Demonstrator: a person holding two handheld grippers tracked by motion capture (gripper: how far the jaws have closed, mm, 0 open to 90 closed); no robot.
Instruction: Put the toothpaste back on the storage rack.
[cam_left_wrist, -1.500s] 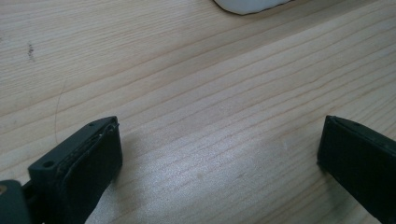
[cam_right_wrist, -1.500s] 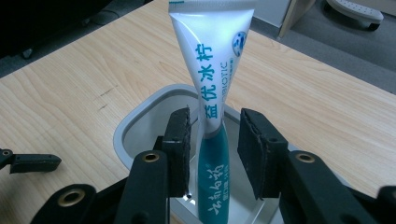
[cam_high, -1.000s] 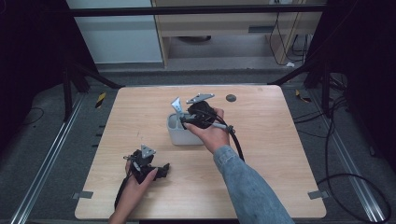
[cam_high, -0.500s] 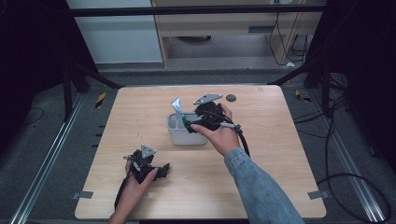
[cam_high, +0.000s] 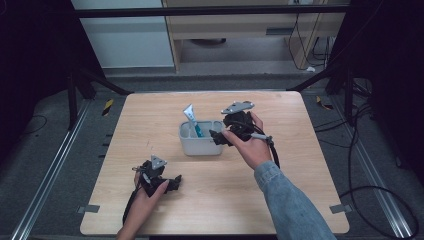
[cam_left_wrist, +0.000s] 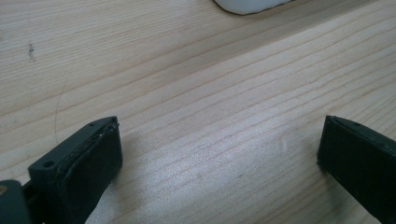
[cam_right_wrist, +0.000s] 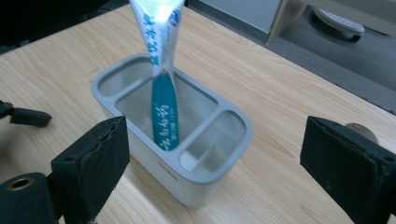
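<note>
Comparing with a second ago:
Right gripper (cam_high: 218, 137): drawn back right of the grey holder (cam_high: 201, 146), jaws just been opening, nothing between them.
Toothpaste tube (cam_high: 192, 120): now released, one, standing tilted in the holder's large middle compartment.
Left gripper (cam_high: 175, 183): unmoved at near left, spread wide over bare table (cam_high: 310, 165).
Count: two grippers, one holder with three compartments.

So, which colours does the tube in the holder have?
The tube is white on top and teal lower down, clearest in the right gripper view.
</note>
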